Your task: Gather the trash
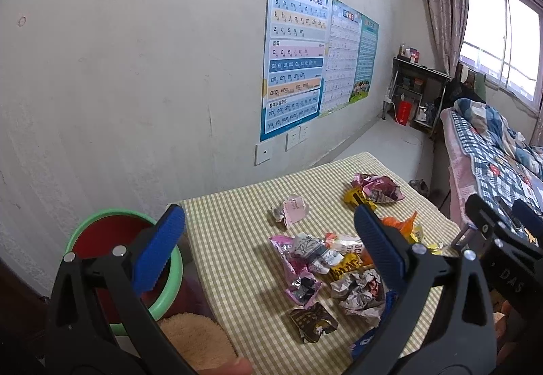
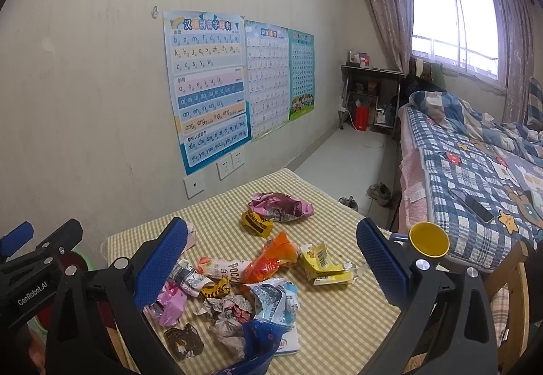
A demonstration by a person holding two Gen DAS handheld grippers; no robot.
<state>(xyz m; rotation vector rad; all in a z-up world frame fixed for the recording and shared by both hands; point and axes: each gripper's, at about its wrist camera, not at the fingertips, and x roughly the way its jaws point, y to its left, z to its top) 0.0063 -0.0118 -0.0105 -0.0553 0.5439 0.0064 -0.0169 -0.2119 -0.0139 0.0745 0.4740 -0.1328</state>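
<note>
Both claws, left claw (image 1: 268,246) and right claw (image 2: 271,256), we hold wide over the checkered tabletop (image 2: 339,317) strewn with wrappers (image 2: 234,276), bed (image 2: 475,164) alongside.

"genrobot.ai" on left gripper (image 2: 20,247); pinyin poster (image 2: 207,86).

Lighting: daylight from the window (image 2: 454,25) at far right, blown out to white. Room dim and flat, greenish cast; soft, faint shadows on the tabletop (image 2: 339,317). Distortion: strong fisheye bending of the wall (image 1: 135,69), black corners. Focus: posters (image 2: 207,86) readable, near edges soft, slight grain.
</note>
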